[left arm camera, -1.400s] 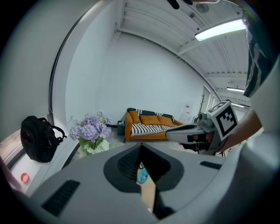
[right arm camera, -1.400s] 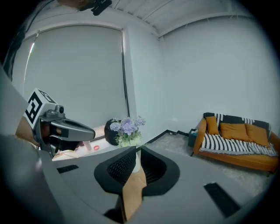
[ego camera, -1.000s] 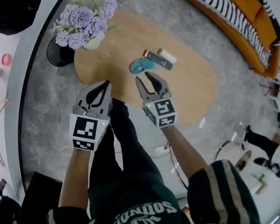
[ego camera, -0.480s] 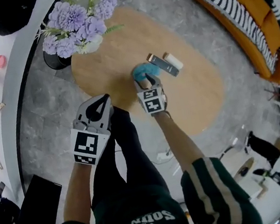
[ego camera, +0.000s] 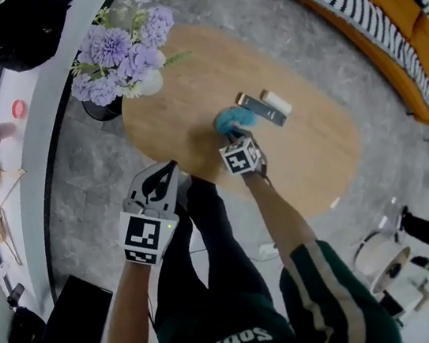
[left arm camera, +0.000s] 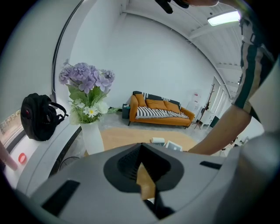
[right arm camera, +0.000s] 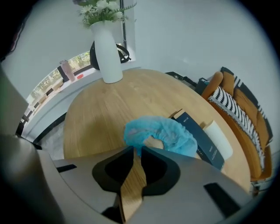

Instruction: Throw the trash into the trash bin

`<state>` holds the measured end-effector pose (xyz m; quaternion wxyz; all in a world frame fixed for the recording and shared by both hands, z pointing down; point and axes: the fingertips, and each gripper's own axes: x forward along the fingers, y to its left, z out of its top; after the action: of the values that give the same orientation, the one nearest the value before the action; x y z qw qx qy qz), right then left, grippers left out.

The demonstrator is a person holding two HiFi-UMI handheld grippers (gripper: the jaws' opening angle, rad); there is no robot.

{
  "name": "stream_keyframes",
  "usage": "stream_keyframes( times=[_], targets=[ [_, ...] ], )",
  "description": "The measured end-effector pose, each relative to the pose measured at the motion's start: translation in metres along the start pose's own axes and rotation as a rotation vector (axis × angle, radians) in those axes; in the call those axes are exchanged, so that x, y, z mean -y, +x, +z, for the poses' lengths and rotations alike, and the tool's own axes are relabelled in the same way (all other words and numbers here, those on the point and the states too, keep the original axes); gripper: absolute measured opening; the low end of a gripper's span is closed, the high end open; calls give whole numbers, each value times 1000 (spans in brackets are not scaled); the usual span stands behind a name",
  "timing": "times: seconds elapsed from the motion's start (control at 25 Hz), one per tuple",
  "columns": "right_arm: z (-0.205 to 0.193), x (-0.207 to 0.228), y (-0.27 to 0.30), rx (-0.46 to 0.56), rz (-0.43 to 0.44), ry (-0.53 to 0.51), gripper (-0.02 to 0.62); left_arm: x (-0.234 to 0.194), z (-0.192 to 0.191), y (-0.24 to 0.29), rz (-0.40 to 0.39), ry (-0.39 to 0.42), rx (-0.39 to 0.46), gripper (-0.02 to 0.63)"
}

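right gripper: jaws have just been closing; the tips now pinch the near edge of the blue cap.
left gripper: jaws together, nothing in them, near the table's edge.
blue cap: lies on the wooden table, just beside a dark box.
step: grasping the trash.
next: lift it clear and carry it to the bin, probably the dark tub on the floor by the flowers.
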<state>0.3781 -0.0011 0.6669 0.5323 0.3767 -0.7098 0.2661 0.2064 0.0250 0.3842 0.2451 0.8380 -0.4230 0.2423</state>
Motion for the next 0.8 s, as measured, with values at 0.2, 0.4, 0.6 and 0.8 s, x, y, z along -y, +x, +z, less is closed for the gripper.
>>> stream_keyframes(
  times=[0.2, 0.4, 0.6, 0.8],
  targets=[
    [3, 2, -5, 55, 13, 4, 2, -1, -4, 4, 13, 11, 7, 0],
    [11, -4, -19, 130, 8, 2, 0, -11, -9, 0, 32, 0, 18, 0],
    [22, -7, -34, 186, -30, 50, 0, -27, -11, -13, 28, 5, 49, 0],
    [46, -34, -58, 281, -73, 43, 0, -53, -22, -34, 8, 20, 72, 0]
  ],
)
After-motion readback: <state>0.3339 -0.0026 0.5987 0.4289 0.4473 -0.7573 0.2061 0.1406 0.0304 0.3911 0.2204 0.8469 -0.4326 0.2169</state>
